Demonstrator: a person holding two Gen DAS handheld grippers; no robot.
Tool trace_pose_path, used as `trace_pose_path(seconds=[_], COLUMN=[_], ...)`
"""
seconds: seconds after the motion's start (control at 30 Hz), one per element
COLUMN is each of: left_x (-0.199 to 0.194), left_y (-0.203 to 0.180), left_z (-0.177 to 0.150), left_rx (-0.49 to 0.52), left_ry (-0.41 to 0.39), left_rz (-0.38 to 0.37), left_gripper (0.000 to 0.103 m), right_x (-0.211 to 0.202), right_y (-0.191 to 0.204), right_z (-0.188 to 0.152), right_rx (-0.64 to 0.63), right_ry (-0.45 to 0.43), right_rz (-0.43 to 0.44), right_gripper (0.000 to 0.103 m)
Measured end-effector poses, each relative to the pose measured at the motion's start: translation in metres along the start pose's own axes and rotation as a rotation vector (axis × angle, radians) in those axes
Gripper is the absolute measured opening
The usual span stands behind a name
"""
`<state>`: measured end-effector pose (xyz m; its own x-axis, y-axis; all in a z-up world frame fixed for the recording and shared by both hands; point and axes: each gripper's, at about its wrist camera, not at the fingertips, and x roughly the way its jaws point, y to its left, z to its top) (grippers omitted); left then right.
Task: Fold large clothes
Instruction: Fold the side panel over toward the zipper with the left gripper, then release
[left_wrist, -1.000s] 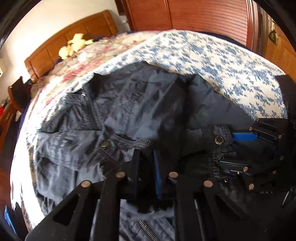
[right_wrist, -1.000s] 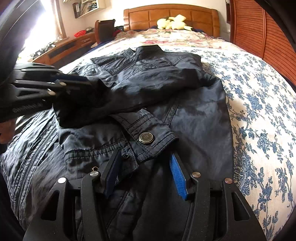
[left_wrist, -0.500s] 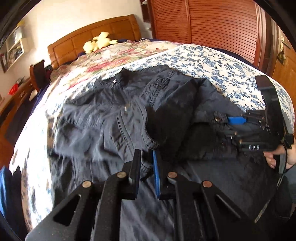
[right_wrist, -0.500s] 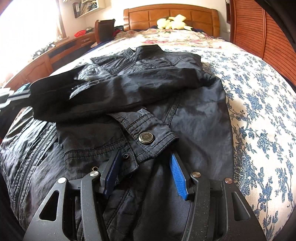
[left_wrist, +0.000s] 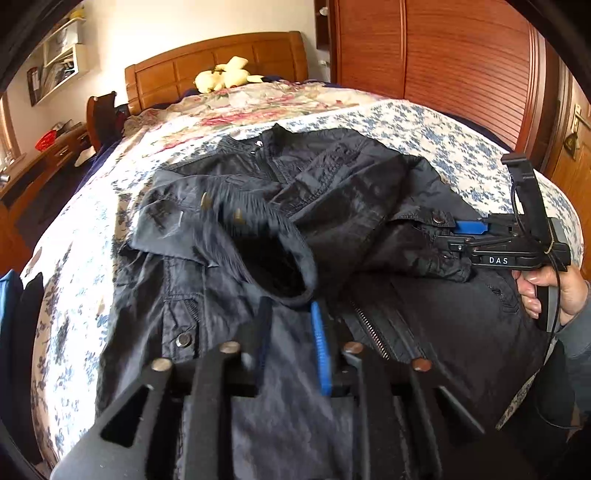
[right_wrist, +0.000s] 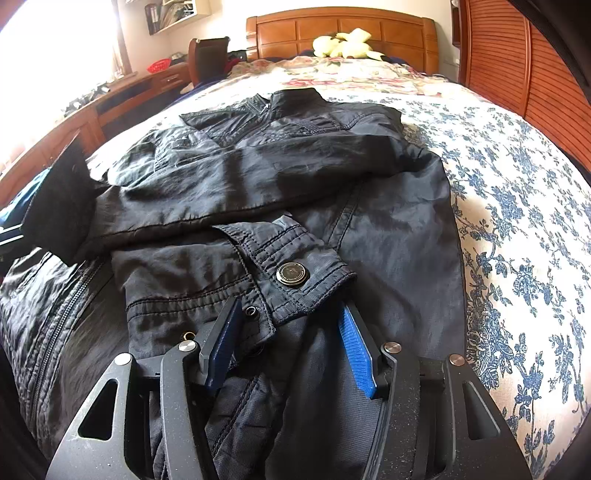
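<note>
Left gripper jaws being opened, sleeve cuff being let go mid-frame; right gripper being kept clenched on other cuff.

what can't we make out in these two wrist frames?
- Left wrist: sleeve cuff by the opening left gripper is motion-blurred; contact unclear.
- Right wrist: right gripper pads straddle the snap-button cuff; clamping unclear.
- Both views: jacket hem is hidden behind the gripper bodies.
- Right wrist: window glare washes out the desk.
</note>
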<state>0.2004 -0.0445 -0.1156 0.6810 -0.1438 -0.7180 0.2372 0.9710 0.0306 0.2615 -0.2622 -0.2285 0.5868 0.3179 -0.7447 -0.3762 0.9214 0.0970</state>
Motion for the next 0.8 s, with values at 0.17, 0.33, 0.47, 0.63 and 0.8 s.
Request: trace_pose_path(seconds=[0.17, 0.33, 0.47, 0.63, 0.8], left_x=[-0.006, -0.002, 0.008, 0.018, 0.018], left_y=[0.013, 0.02, 0.019, 0.018, 0.019], left_z=[-0.004, -0.009, -0.016, -0.029, -0.038], left_rx=[-0.036, -0.057, -0.06, -0.076, -0.089], left_ry=[-0.005, 0.012, 0.043, 0.076, 0.074], left_rz=[-0.017, -0.036, -0.021, -0.027, -0.014], left_gripper=[0.035, 0.039, 0.039, 0.039, 0.039], right_x=[0.0, 0.0, 0.0, 0.001, 0.001], right_y=[0.0, 0.0, 0.001, 0.001, 0.001], right_z=[0.0, 0.0, 0.0, 0.0, 0.0], right_rx=[0.0, 0.0, 0.0, -0.001, -0.001], right_ry=[0.0, 0.001, 0.0, 0.001, 0.001], right_rz=[0.0, -0.001, -0.001, -0.001, -0.003], right_gripper=[0.055, 0.055, 0.056, 0.056, 0.056])
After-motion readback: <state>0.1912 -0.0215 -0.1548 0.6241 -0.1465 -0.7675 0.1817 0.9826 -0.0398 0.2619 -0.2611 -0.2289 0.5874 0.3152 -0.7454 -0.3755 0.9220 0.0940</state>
